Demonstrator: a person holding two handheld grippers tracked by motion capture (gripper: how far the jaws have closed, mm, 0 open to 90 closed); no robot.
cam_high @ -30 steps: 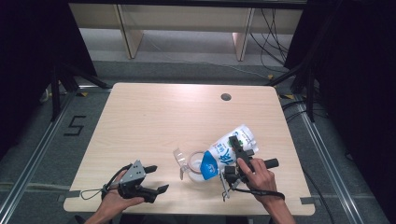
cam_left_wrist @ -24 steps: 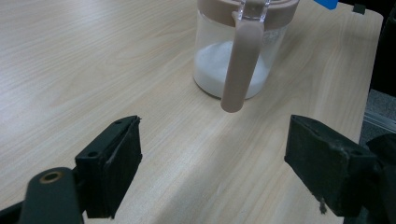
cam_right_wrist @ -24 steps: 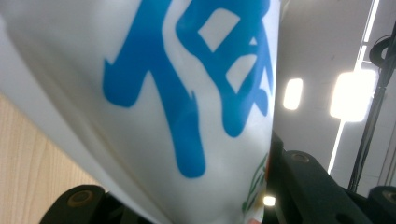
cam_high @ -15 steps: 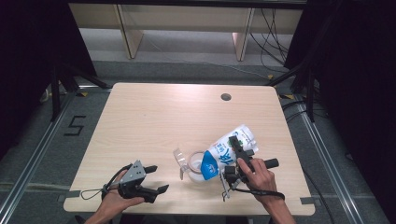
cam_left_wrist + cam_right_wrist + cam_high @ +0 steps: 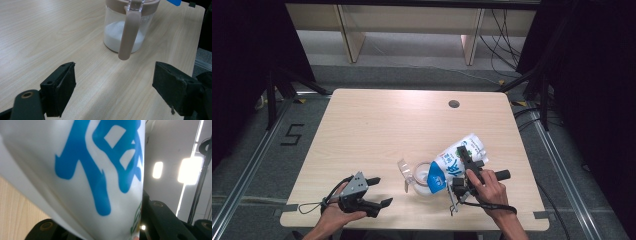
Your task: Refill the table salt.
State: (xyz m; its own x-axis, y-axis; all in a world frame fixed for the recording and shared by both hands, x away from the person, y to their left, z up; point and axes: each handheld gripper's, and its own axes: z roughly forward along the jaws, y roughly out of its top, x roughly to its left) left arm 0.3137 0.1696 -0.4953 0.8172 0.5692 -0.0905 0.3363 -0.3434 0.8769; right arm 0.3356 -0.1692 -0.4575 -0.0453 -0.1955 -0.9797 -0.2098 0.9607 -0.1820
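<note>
Since the earlier frames we see almost nothing shifted: both hands sit where they were, the bag tilts at the same angle, and the right jaws have only pressed in slightly further on it. Our right gripper [image 5: 460, 172] pinches the white bag [image 5: 457, 161] between its pads, holding it slanted with its lower, blue end over the open mouth of the jar [image 5: 422, 178]; in the right gripper view the bag's skin lies right against the lens, with a black jaw on either side. Our left gripper [image 5: 377, 192] rests at the near edge of the table [image 5: 377, 125], jaws spread wide with nothing between them, pointed at the jar, which stands near but apart from it. In the left gripper view we see the jar [image 5: 128, 27] as clear, with a beige rim and handle and white powder in its base. The jar's flipped lid [image 5: 404, 169] sticks out toward the left. The far half of the table lies open, apart from a small round hole [image 5: 454, 104] near the back edge. The bag carries large blue characters [image 5: 100, 167] that we cannot read, and a "5" [image 5: 292, 135] is marked on the floor left of the table.
</note>
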